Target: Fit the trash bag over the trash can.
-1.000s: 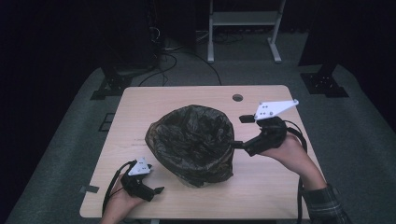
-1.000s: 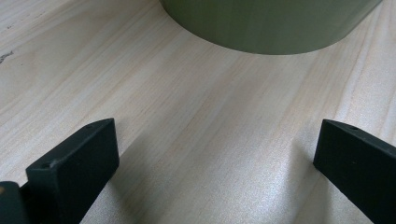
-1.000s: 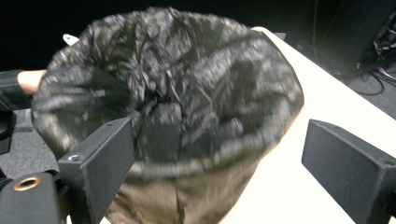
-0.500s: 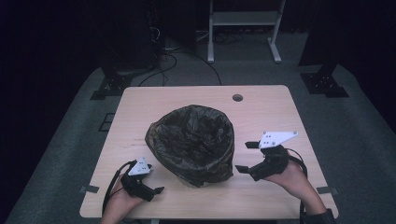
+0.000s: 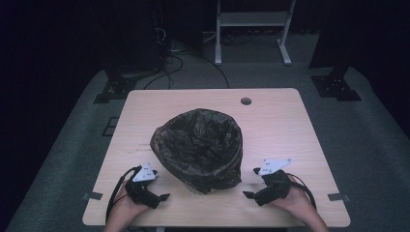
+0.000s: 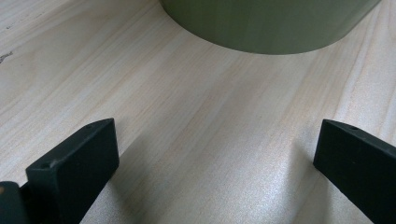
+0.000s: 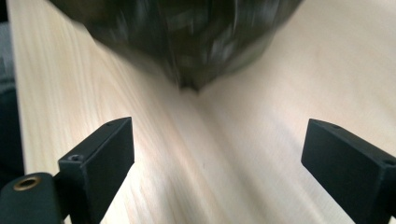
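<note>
Bin (image 5: 198, 150): round, lined with a dark crinkled bag (image 5: 193, 140) whose top is folded out over the rim and hangs down the wall; stands upright near the middle of the table (image 5: 290, 125), a little toward the person's edge. In the left gripper view the bin's bare lower wall (image 6: 271, 23) reads olive green, resting flat on the wood. Left gripper (image 5: 162, 195): on the table just beside the bin, at its near-left; jaws wide apart, nothing between them (bare wood shows in the gap), pointed at the foot of the bin and clear of it. Right gripper (image 5: 250, 188): just beside the bin, at its near-right; jaws likewise wide apart and empty, aimed at the hanging bag, which its own view shows blurred at (image 7: 187, 42). Neither gripper touches the bin or the bag. Hands (image 5: 295, 203): one behind each gripper, coming in from the table's near edge. Table: pale wood, with a small round hole (image 5: 245, 101) beyond the bin, toward the far edge. Floor around the table: grey carpet (image 5: 372, 145), with black stand feet (image 5: 336, 84) well beyond the bin.
</note>
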